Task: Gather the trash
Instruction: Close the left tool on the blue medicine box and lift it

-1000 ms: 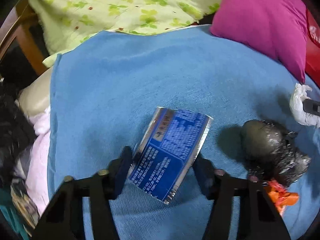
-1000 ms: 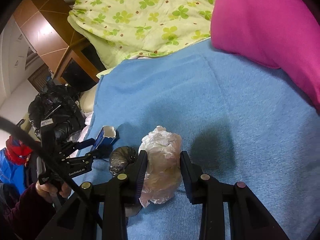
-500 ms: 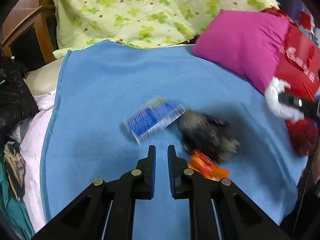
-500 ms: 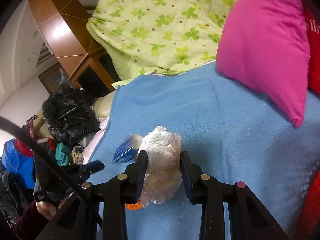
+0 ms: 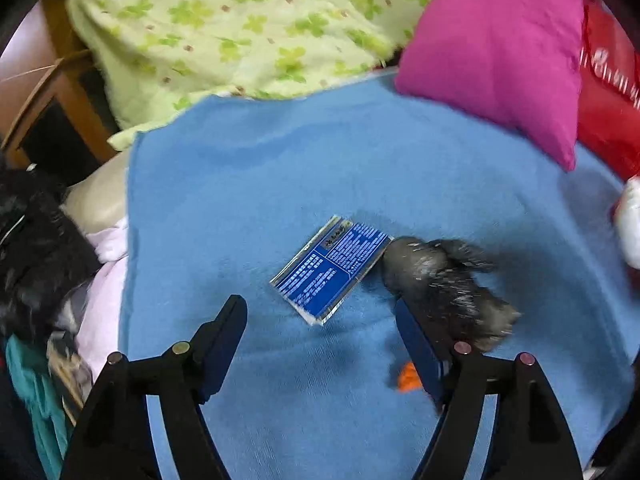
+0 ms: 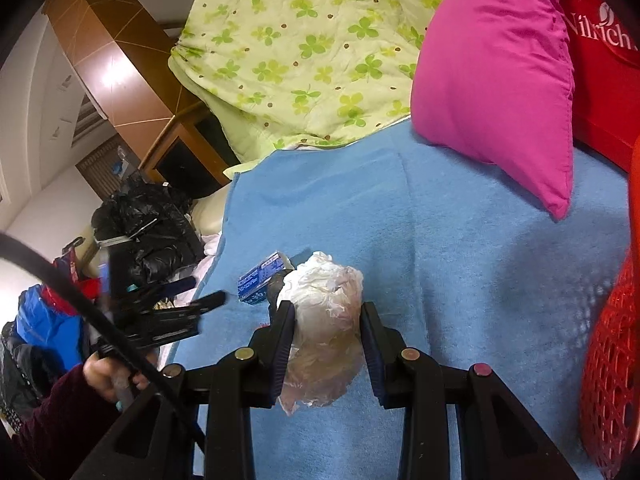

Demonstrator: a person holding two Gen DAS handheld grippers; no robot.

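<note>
A blue foil wrapper [image 5: 332, 270] lies flat on the blue blanket [image 5: 248, 184]. A crumpled black bag [image 5: 444, 280] touches its right side, and an orange scrap [image 5: 408, 376] lies nearer. My left gripper [image 5: 320, 336] hovers just short of the wrapper; its jaws are opening wide with nothing between them. My right gripper [image 6: 326, 344] is shut on a crumpled clear plastic bag [image 6: 324, 320] held above the blanket. In the right wrist view the wrapper [image 6: 262, 276] and the left gripper [image 6: 192, 308] show to the left, in a person's hand [image 6: 100, 376].
A pink pillow [image 6: 492, 80] and a green clover quilt [image 6: 304, 48] lie at the back of the bed. A red mesh basket [image 6: 612, 340] stands at the right edge, a red bag [image 6: 600, 40] behind it. Black bags and clothes [image 6: 144, 228] pile up left of the bed.
The left gripper's jaws stood around the blue wrapper, then backed off shut and empty, and now stand wide apart. The right gripper rose with the plastic bag; the red basket came into view.
</note>
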